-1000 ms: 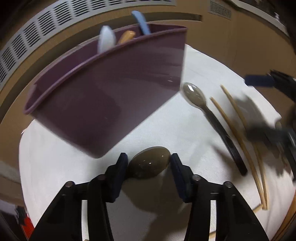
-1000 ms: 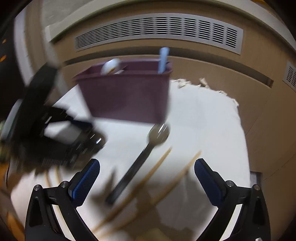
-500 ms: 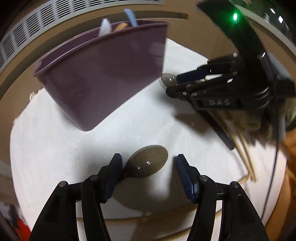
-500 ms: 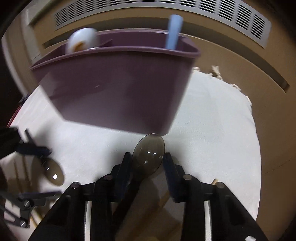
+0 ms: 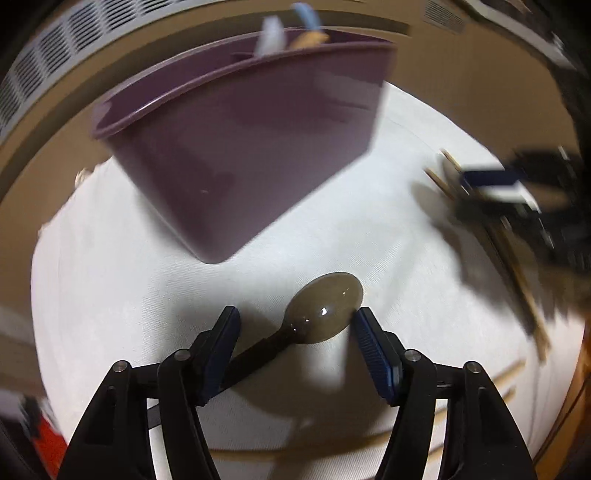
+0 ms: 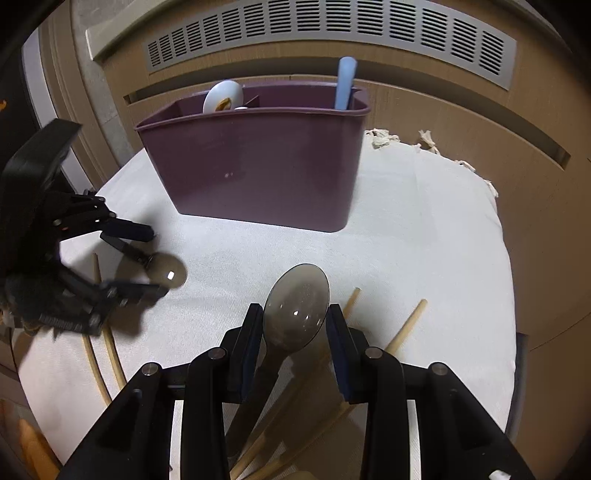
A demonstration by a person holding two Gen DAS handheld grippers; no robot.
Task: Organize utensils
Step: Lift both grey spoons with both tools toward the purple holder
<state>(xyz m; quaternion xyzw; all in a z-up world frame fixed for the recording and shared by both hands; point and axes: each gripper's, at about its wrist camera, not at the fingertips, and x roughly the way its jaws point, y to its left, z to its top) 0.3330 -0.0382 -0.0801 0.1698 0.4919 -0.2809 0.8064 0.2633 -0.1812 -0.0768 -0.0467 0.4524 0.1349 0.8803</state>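
Observation:
A purple caddy [image 5: 251, 155] [image 6: 258, 166] stands at the back of the white cloth [image 6: 424, 229]. It holds a white spoon [image 6: 223, 94] and a blue handle [image 6: 344, 83]. My right gripper [image 6: 295, 321] is shut on the bowl of a dark translucent spoon [image 6: 295, 306], whose handle runs back between the fingers. My left gripper [image 5: 295, 332] [image 6: 157, 262] is open, low over the cloth. A second dark spoon [image 5: 325, 308] [image 6: 168, 273] lies between its jaws, bowl close to the right pad. The left wrist view shows the right gripper [image 5: 495, 188] blurred at the right edge.
Wooden chopsticks [image 6: 406, 325] [image 5: 524, 288] lie on the cloth under and beside the right gripper, and more lie near the left gripper [image 6: 110, 354]. A wooden wall with a grey vent grille [image 6: 332, 33] rises behind the caddy. The cloth's fringe [image 6: 424, 142] marks its back right corner.
The right gripper came in over the dark spoon and closed on its bowl. The left gripper opened off the other spoon's bowl and shifted, so that spoon now lies toward its right pad.

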